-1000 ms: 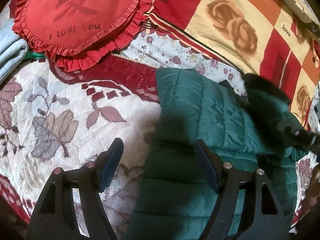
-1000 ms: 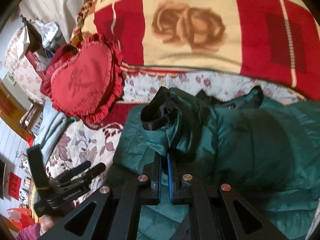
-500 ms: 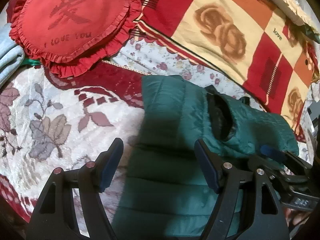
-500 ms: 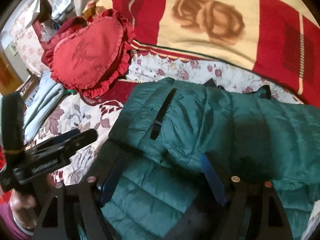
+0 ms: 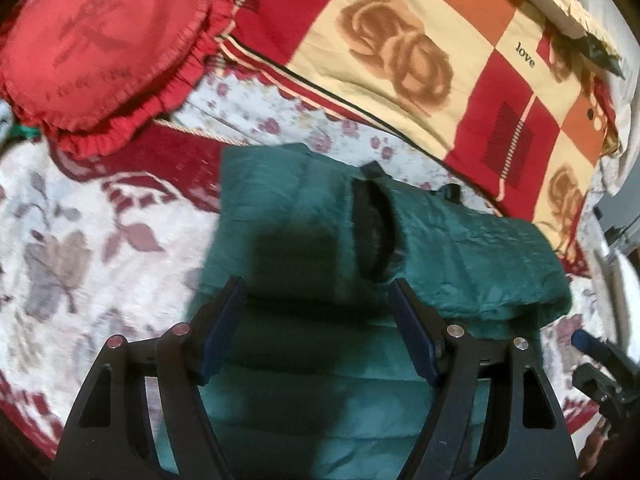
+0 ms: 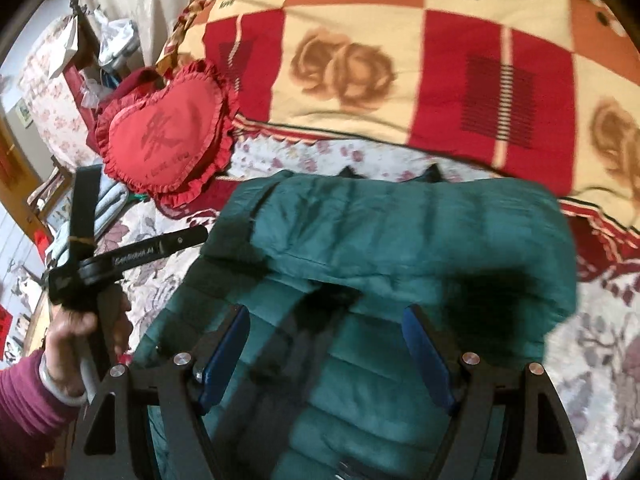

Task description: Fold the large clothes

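Observation:
A dark green quilted puffer jacket [image 5: 304, 240] lies on the bed, its upper part folded down into a band across the body; it also fills the right wrist view [image 6: 400, 240]. A black-lined cuff opening [image 5: 374, 236] shows on the fold. My left gripper [image 5: 318, 328] is open and empty, hovering over the jacket's left part. My right gripper [image 6: 326, 344] is open and empty over the jacket's lower body. The left gripper also shows in the right wrist view [image 6: 132, 256], held by a hand at the jacket's left edge.
A red heart-shaped ruffled cushion [image 5: 92, 52] lies at the back left. A red, cream and orange rose-pattern blanket [image 5: 400, 60] covers the back of the bed. A floral white and red bedspread [image 5: 80, 248] is under the jacket. Folded pale blue cloth [image 6: 108, 200] lies left.
The right gripper let go of the sleeve it held a second ago and opened, leaving it folded across the jacket. It has pulled back since. The left gripper stayed open and shifted slightly.

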Available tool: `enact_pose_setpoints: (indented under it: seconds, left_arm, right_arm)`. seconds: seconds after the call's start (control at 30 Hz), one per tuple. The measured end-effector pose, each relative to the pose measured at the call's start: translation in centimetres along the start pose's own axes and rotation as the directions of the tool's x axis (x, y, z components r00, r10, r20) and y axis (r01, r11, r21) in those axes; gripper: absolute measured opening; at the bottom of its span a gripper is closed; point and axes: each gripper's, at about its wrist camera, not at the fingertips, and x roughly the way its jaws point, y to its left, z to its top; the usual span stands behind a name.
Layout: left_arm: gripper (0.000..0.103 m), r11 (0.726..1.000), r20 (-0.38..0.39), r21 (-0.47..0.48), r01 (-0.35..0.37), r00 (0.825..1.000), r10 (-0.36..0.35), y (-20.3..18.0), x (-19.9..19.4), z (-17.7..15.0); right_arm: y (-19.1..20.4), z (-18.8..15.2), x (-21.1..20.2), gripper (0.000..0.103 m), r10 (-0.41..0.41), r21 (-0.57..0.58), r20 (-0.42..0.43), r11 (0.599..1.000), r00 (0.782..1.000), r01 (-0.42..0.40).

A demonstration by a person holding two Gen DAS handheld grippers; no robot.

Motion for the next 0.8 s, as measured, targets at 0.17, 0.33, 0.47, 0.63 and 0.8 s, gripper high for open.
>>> enact_pose_setpoints:
  seconds: [0.17, 0.33, 0.47, 0.63, 0.8]
  left_arm:
    - [0.074, 0.997, -0.065, -0.054, 0.048, 0.997, -0.052, -0.9, 2.5, 0.3]
    - [0.074, 0.999, -0.077, -0.025, 0.033, 0.996, -0.035, -2.9, 4.0, 0.9]
    - [0.074, 1.000, -0.102, 0.000, 0.021, 0.995, -0.021, -4.2, 5.1, 1.3]
    - [0.074, 1.000, -0.125, 0.008, 0.007, 0.992, -0.006, -5.4, 6.7, 1.4]
    - [0.037, 0.997, -0.103, 0.015, 0.072, 0.992, -0.070, -6.2, 6.6, 1.6]
  right_arm:
    - [-3.3, -1.2, -2.5, 0.076, -0.009, 0.076, 0.026, 0.997, 1.000, 0.007]
    - [-5.6, -1.9, -3.4, 0.076, 0.016, 0.152, 0.039, 0.988, 0.999, -0.021]
    - [-6.2, -2.1, -3.7, 0.076, 0.024, 0.162, 0.044, 0.986, 0.999, -0.031]
    - [-6.4, -1.9, -3.8, 0.076, 0.018, 0.159, 0.054, 0.987, 0.998, -0.026]
    - [-6.9, -1.7, -4.1, 0.076, -0.014, 0.169, 0.053, 0.986, 0.998, 0.005]
